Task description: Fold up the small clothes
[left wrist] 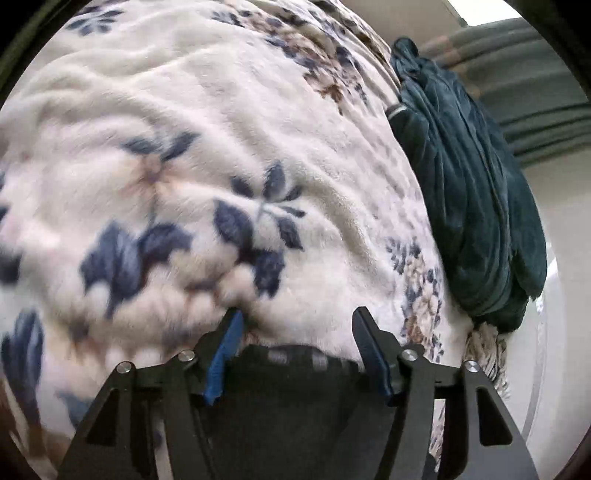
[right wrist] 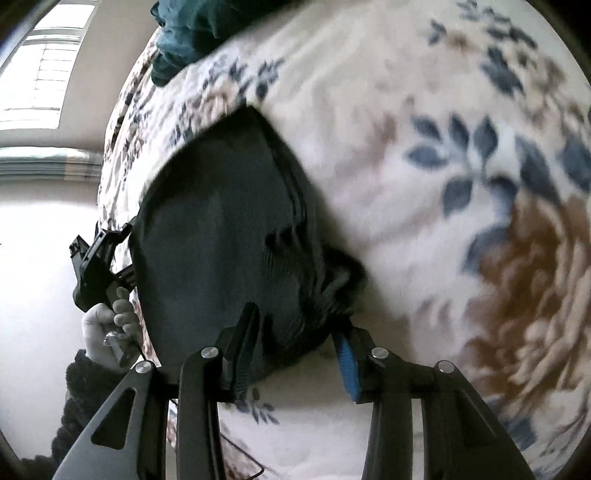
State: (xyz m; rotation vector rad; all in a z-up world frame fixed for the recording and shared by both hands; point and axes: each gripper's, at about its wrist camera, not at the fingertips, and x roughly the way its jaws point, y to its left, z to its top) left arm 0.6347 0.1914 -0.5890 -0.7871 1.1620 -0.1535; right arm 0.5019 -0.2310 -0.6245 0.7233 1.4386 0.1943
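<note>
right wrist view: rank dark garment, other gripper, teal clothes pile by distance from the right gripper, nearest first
1. dark garment: between the right gripper fingers, on the floral blanket.
2. left gripper: left, at the garment's far edge.
3. teal clothes pile: top, at the blanket's far end.

My left gripper (left wrist: pixel 295 325) hides most of the dark garment (left wrist: pixel 295 360). The floral blanket (left wrist: pixel 110 240) blurs leftward; the teal cloth (right wrist: pixel 177 33) is cut off above.

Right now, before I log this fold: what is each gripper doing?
Left gripper: jaws apart, dark garment between them; whether it grips cannot be told.
Right gripper: closed on a bunched edge of the dark garment.
</note>
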